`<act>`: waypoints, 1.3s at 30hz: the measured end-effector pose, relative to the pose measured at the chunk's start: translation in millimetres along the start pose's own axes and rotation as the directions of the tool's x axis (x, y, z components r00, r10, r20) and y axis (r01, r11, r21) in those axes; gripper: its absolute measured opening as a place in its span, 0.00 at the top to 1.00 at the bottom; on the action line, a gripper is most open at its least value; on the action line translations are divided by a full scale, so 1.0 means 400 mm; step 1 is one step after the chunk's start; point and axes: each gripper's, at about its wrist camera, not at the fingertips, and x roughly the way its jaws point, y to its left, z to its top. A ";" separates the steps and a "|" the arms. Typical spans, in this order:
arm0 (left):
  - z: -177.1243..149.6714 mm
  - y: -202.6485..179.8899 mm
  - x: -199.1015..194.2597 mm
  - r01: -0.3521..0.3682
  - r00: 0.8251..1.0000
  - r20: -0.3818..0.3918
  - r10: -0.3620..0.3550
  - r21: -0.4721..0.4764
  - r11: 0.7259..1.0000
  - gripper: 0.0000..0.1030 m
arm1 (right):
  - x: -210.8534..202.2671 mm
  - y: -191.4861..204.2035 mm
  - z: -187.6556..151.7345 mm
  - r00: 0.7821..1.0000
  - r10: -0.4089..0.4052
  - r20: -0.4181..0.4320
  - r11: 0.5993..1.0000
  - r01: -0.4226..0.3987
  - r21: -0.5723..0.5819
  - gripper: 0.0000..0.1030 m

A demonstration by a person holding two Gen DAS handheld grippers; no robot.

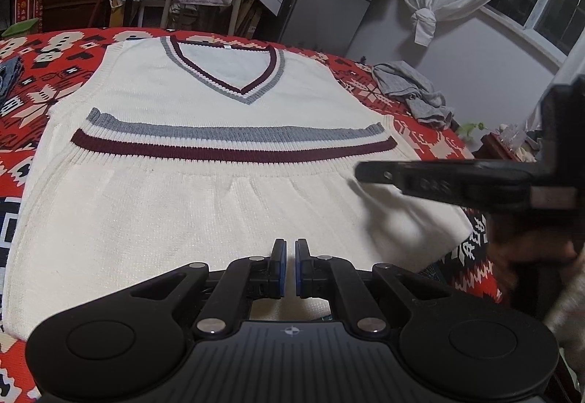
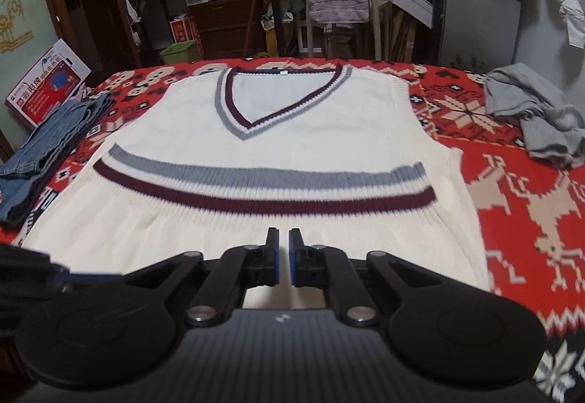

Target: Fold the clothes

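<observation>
Knit vest (image 1: 204, 81) lies flat, hem folded up. Your left tongs (image 1: 290, 267) and right tongs (image 2: 282, 256) nearly closed, empty. Pinch vest's near corners, fold evenly.

the surface is covered with a red patterned blanket (image 2: 512, 205) with white and black figures like snowflakes and deer. directly on it lies a cream knit vest (image 2: 285, 132), spread flat, its striped hem folded up across the middle. left of the vest lie folded jeans (image 2: 47, 150). at the far right lies a crumpled grey cloth (image 2: 537, 121).
</observation>
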 end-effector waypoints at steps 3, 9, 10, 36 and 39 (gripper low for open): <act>0.000 0.003 0.000 -0.004 1.000 -0.001 0.004 -0.005 1.000 0.96 | 0.028 0.007 -0.007 1.000 -0.005 -0.012 1.000 0.005 -0.015 0.94; 0.000 0.011 0.007 0.001 1.000 -0.012 -0.002 -0.015 1.000 0.96 | -0.034 0.008 -0.058 0.999 0.003 -0.045 1.000 -0.003 0.002 0.94; 0.000 0.011 0.009 0.004 1.000 -0.013 -0.004 -0.015 1.000 0.96 | -0.051 0.009 -0.073 0.999 0.005 -0.053 1.000 -0.005 0.005 0.94; 0.001 0.018 0.002 -0.005 1.000 -0.001 0.005 -0.030 1.000 0.96 | -0.037 -0.035 -0.054 0.999 -0.035 -0.037 0.999 0.035 0.005 0.94; -0.001 0.017 0.011 0.002 1.000 -0.008 -0.002 -0.028 1.000 0.96 | -0.091 -0.035 -0.099 0.998 -0.035 -0.061 0.999 0.035 0.000 0.94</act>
